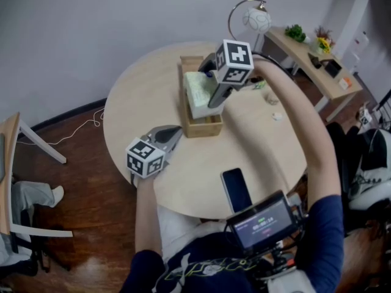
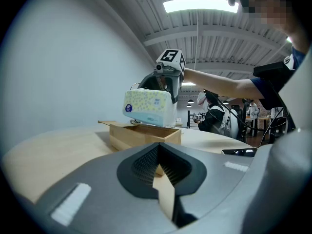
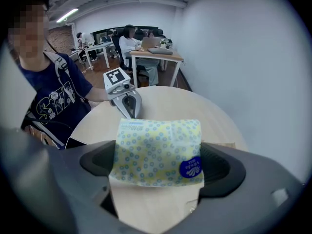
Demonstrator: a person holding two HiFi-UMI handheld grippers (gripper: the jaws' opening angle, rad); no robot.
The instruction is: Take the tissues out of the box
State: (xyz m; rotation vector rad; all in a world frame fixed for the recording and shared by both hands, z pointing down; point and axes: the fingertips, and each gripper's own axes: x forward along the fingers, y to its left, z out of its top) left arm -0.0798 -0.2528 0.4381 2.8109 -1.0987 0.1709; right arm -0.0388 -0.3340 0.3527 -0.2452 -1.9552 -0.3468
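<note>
An open wooden box (image 1: 203, 126) stands mid-table, with its lid (image 1: 190, 60) lying behind it. My right gripper (image 1: 211, 96) is shut on a yellow-and-blue dotted tissue pack (image 1: 198, 90) and holds it just above the box's far half. From the left gripper view the pack (image 2: 148, 107) hangs over the box (image 2: 144, 134), under the right gripper (image 2: 165, 84). In the right gripper view the pack (image 3: 157, 152) fills the space between the jaws. My left gripper (image 1: 176, 132) rests on the table by the box's front-left corner, its jaws closed on nothing (image 2: 159, 167).
A black phone (image 1: 236, 189) lies near the table's front edge. Small bits (image 1: 275, 116) sit right of the box. A lamp (image 1: 255, 20) and a side desk (image 1: 311, 60) stand behind the table. A chair (image 1: 9, 176) is at the left. People sit at far desks.
</note>
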